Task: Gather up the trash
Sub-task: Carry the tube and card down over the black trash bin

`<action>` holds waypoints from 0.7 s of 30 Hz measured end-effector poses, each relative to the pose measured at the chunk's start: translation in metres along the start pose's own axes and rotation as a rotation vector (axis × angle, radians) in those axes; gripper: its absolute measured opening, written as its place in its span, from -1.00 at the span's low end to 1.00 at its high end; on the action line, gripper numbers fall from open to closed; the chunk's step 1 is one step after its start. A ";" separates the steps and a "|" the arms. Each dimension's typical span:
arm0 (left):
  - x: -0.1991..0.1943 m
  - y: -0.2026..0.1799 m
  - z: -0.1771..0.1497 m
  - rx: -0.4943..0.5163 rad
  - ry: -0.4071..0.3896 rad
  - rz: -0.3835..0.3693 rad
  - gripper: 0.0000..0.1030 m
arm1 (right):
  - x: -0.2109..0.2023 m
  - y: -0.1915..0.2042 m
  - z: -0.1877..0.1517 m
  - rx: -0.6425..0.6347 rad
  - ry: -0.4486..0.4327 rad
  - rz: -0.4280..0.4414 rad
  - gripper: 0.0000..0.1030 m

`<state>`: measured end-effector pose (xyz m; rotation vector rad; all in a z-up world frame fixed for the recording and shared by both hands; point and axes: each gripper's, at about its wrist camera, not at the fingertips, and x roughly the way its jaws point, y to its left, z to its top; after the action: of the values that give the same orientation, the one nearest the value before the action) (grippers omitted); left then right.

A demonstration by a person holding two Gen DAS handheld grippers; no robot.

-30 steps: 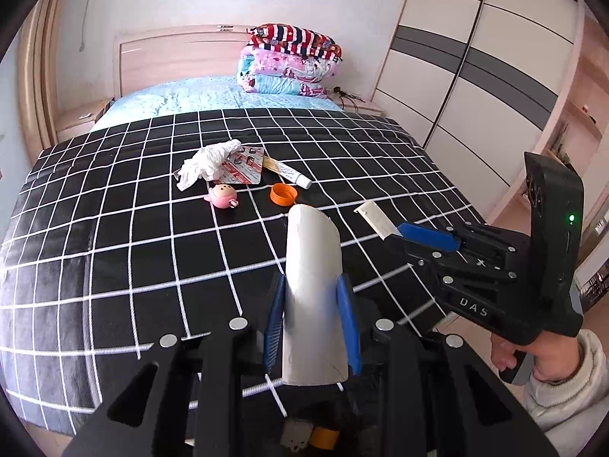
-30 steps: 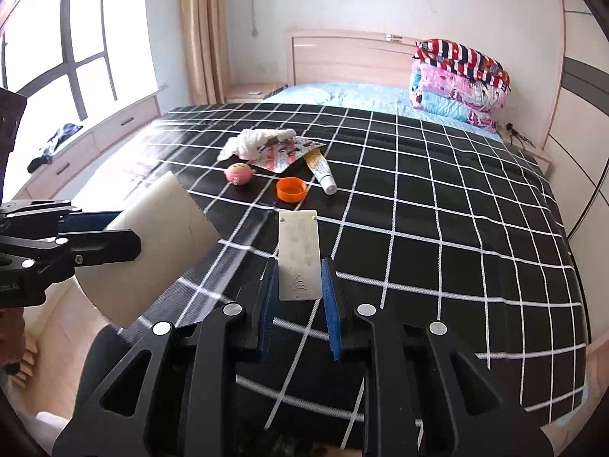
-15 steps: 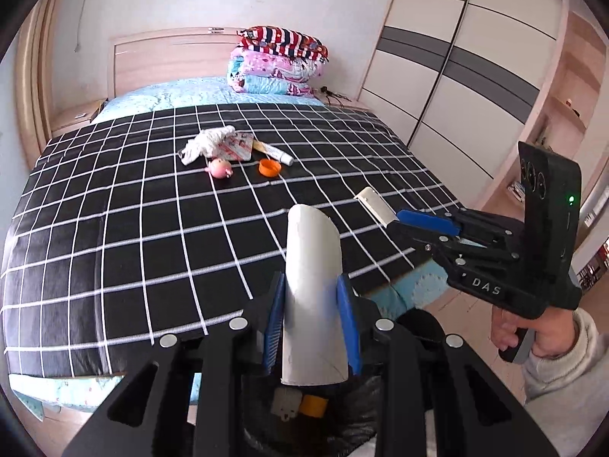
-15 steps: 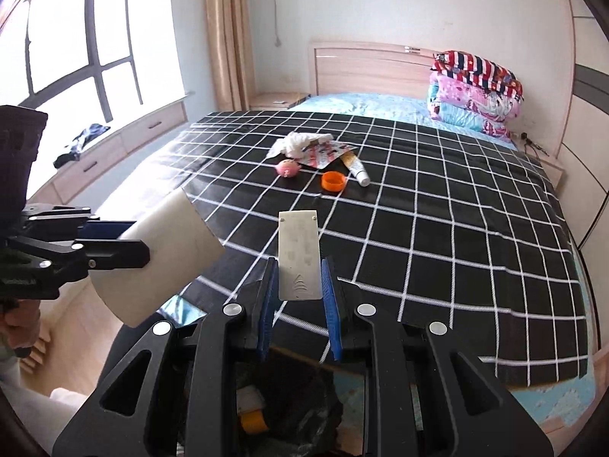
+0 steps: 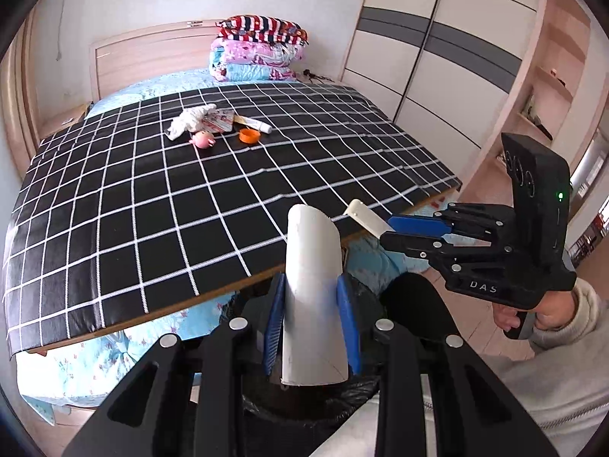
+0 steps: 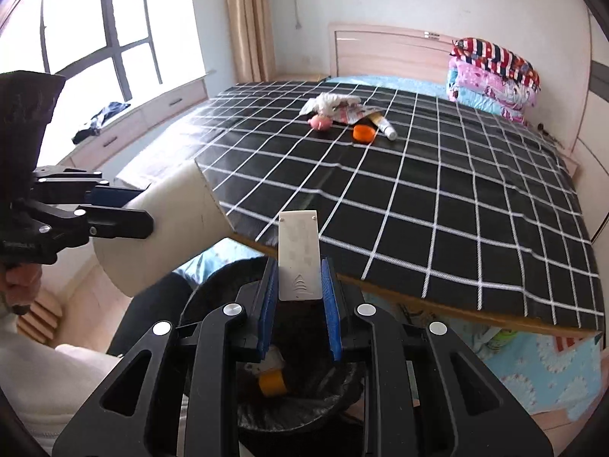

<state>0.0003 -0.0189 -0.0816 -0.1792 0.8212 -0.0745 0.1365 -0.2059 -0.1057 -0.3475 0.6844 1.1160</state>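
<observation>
The 2 blue-padded fingers (image 5: 347,327) of the left gripper (image 5: 313,327) are clamped on a white cardboard tube (image 5: 314,301), which stands upright between them with its slanted top end above the pads. The 2 blue pads of the right gripper (image 6: 298,297) are clamped on a flat white plastic card with a small tree mark (image 6: 298,255), pinched by its long edges and sticking out forward. Both grippers hang past the foot of the bed, over a black bin lined with a black bag (image 6: 304,400); a yellow roll (image 6: 272,381) lies inside it. In the left wrist view the right gripper (image 5: 384,224) shows at the right, held in a hand (image 5: 533,312) with a pale sleeve.

More trash lies far up the black cover with a white grid (image 5: 152,198): a crumpled white tissue (image 5: 190,118), a printed wrapper (image 5: 219,122), a small pink round toy (image 5: 203,139), an orange cap (image 5: 249,136) and a white tube (image 5: 257,125), all close together. Folded quilts (image 5: 259,49) are stacked by the headboard.
</observation>
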 end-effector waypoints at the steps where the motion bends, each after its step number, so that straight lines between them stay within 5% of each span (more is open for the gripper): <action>1: 0.002 -0.001 -0.001 0.004 0.010 0.003 -0.48 | 0.001 0.000 -0.002 -0.001 0.009 0.002 -0.55; 21: 0.087 0.017 -0.050 -0.037 0.257 -0.023 -0.48 | 0.049 0.008 -0.056 -0.005 0.227 0.047 -0.55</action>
<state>0.0231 -0.0208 -0.1810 -0.2166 1.0775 -0.1057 0.1238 -0.2002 -0.1794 -0.4694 0.8941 1.1330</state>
